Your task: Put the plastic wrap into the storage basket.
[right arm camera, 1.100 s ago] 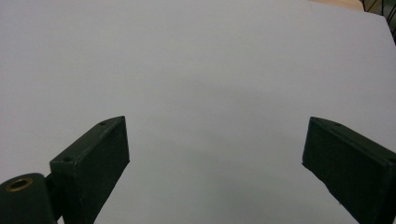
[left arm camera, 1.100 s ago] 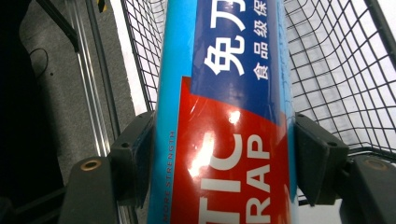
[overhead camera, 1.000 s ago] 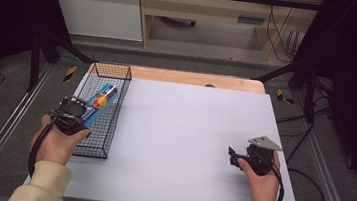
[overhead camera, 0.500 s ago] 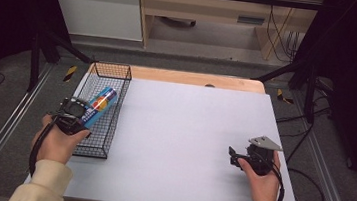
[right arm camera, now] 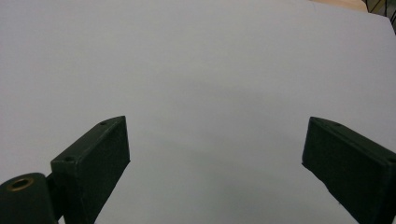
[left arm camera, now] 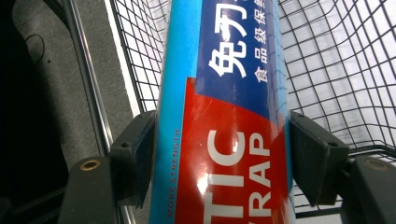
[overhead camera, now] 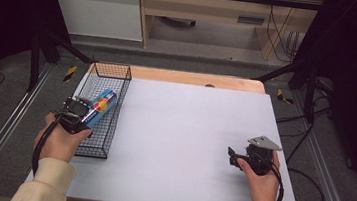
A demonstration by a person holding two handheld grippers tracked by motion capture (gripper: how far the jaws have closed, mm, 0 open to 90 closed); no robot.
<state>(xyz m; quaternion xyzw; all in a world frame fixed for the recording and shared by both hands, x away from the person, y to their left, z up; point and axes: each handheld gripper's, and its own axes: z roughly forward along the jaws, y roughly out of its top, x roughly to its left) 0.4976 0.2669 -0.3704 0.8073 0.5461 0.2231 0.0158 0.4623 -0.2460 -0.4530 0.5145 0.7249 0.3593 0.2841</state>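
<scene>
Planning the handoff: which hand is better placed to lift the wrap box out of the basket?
Left: its tool is shut on the box in the basket; the right tool is open, far off.

From my left claw's camera, the roll runs off the top and bottom edges, so I read only part of its label. From above, its near end hides behind my left claw.

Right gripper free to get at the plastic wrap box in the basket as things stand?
Probably not: the left gripper already clamps the plastic wrap box over the wire basket; the open right gripper sits across the table.
</scene>
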